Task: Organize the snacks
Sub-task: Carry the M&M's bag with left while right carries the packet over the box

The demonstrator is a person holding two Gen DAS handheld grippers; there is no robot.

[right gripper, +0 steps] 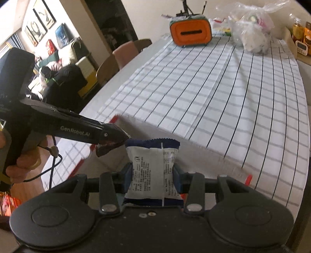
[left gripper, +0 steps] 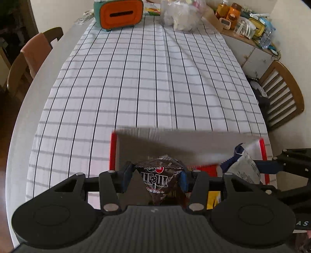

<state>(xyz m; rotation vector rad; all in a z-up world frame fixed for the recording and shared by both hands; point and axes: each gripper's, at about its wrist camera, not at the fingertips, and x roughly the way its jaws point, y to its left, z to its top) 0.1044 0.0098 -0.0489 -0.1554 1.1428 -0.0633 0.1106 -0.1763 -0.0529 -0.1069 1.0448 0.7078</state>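
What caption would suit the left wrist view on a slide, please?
Left gripper holding a brown M&M's packet above a red-edged box on the checked tablecloth.

Soft daylight, motion blur, fisheye-bent edges

box (left gripper: 194, 148) on tablecloth (left gripper: 145, 77); tissue holder (left gripper: 118, 14) at far end

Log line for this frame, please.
left hand-held gripper: shut on brown M&M's packet | right hand-held gripper: shut on white-and-blue packet | both above red-edged box
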